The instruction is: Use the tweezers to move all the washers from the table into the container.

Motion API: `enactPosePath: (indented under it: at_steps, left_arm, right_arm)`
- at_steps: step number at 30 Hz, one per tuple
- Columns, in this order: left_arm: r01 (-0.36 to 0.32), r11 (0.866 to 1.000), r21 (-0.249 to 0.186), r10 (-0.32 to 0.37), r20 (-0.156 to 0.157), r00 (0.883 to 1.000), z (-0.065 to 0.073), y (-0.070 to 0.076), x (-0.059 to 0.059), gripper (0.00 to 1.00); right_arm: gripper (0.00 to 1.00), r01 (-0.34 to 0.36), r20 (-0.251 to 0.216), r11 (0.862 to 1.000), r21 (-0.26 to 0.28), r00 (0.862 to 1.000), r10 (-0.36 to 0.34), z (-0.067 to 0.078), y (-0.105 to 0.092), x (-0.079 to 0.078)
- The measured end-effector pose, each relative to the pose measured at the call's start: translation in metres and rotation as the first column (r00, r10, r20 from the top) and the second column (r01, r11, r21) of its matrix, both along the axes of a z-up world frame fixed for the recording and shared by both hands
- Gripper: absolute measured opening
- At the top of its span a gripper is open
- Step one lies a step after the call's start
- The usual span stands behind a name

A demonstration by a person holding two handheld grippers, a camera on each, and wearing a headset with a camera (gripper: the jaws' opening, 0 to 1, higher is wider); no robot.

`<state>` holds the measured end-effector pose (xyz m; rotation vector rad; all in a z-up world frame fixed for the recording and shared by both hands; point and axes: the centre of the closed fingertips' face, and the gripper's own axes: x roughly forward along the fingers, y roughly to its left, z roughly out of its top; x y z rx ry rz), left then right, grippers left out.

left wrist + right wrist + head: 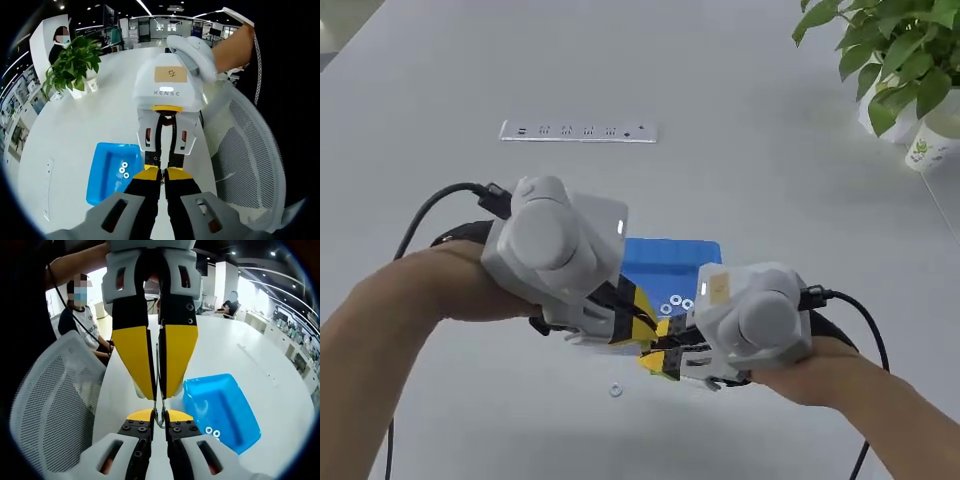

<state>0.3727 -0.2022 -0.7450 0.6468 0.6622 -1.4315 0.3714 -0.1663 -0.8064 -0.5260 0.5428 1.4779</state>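
My two grippers meet tip to tip just above the table. Thin metal tweezers (159, 365) run between the yellow jaws of the left gripper (159, 392) and into the right gripper (159, 416); both sets of jaws are closed on them. In the head view the left gripper (638, 318) and right gripper (658, 362) partly cover a blue container (670, 255) holding three washers (677, 302). One washer (615, 390) lies on the table in front. The left gripper view shows the container (102, 175), its washers (123, 169) and both grippers' tips (162, 174) together.
A white power strip (578, 131) lies farther back on the table. A potted plant (900, 60) stands at the far right corner. A white mesh chair (45, 400) is beside the table, and a person (82, 312) sits beyond it.
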Motion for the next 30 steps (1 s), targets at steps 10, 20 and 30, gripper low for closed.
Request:
enactPosePath:
  at_steps: [10, 20, 30]
  left_arm:
    - [0.003, 1.0, -0.007, -0.003, 0.026, 1.0, 0.012, -0.001, 0.014, 0.07]
    - [0.008, 1.0, -0.009, -0.007, 0.048, 0.999, 0.02, -0.003, 0.03, 0.07]
    - [0.005, 1.0, -0.012, -0.005, 0.058, 0.998, 0.021, -0.002, 0.048, 0.07]
  right_arm:
    - [0.1, 0.007, 0.01, 1.0, 0.003, 1.0, -0.008, 0.012, -0.002, 0.015]
    - [0.1, 0.015, 0.027, 1.0, 0.004, 1.0, -0.015, 0.02, -0.002, 0.033]
    - [0.1, 0.021, 0.042, 1.0, 0.001, 0.999, -0.021, 0.02, -0.001, 0.053]
